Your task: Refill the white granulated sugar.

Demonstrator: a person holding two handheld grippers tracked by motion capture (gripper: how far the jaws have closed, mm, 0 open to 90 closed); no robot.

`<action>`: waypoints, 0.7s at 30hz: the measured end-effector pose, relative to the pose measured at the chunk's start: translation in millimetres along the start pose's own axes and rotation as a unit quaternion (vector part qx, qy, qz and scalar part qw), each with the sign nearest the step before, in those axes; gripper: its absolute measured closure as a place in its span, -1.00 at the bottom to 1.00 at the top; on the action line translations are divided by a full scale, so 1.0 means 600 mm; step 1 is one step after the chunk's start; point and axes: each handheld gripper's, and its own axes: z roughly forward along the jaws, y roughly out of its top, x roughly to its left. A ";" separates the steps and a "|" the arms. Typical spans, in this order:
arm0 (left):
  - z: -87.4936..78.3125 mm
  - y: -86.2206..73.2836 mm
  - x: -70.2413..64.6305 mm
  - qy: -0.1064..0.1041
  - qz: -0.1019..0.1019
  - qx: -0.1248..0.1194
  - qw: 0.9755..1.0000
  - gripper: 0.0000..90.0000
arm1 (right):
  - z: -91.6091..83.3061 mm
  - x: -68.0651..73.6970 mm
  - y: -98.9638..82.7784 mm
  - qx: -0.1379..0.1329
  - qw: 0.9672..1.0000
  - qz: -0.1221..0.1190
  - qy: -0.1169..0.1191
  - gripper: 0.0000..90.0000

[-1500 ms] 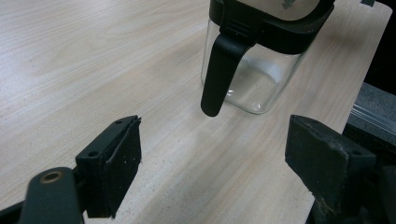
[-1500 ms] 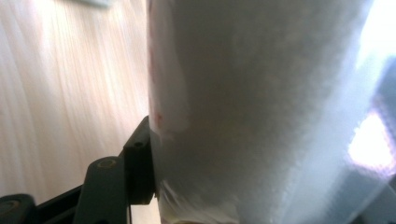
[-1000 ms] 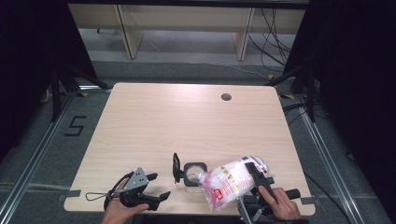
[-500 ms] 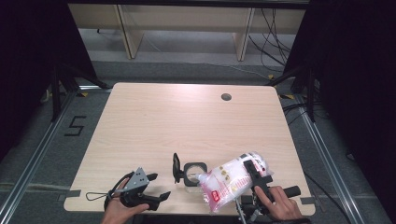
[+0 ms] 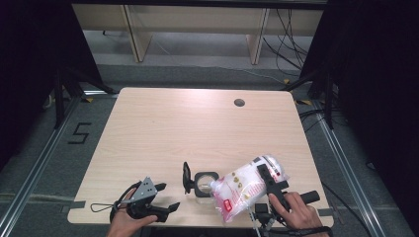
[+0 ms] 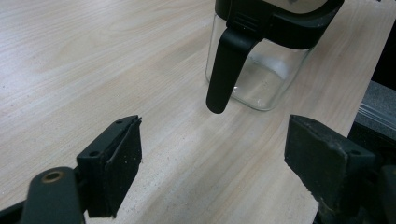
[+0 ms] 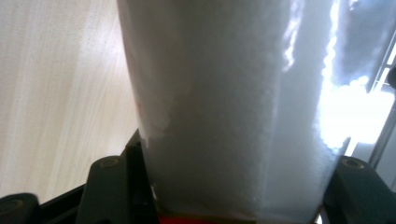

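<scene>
A clear plastic bag of white grains (image 5: 245,188) hangs tilted over the near right part of the desk (image 5: 197,133), its lower end with a red label dipping toward the open mouth of a small square glass jar (image 5: 204,184). The right claw (image 5: 267,177) is clamped on the bag's upper end; in the right gripper view the bag (image 7: 233,107) sits pressed between both black jaws. The jar stands just left of the bag, its black lid (image 5: 187,177) flipped up on the left side. Further left, near the desk's front edge, the left claw (image 5: 165,197) rests with jaws apart, holding nothing; in the left gripper view the jar (image 6: 261,70) stands just beyond it.
</scene>
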 end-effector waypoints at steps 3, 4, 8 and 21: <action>0.001 -0.002 -0.002 -0.001 -0.007 -0.002 1.000 -0.59 | 0.000 -0.004 0.000 -0.006 1.000 -0.015 -0.001 -0.07; -0.001 0.000 0.002 0.001 0.008 0.004 1.000 -0.59 | -0.001 -0.002 0.000 -0.001 1.000 -0.008 -0.002 -0.08; -0.002 0.000 0.002 0.001 0.007 0.005 1.000 -0.59 | -0.004 -0.008 0.001 0.005 1.000 -0.025 0.008 -0.08; -0.001 0.000 0.002 0.001 0.009 0.005 1.000 -0.59 | -0.013 -0.016 -0.001 0.021 0.999 -0.047 -0.008 -0.07</action>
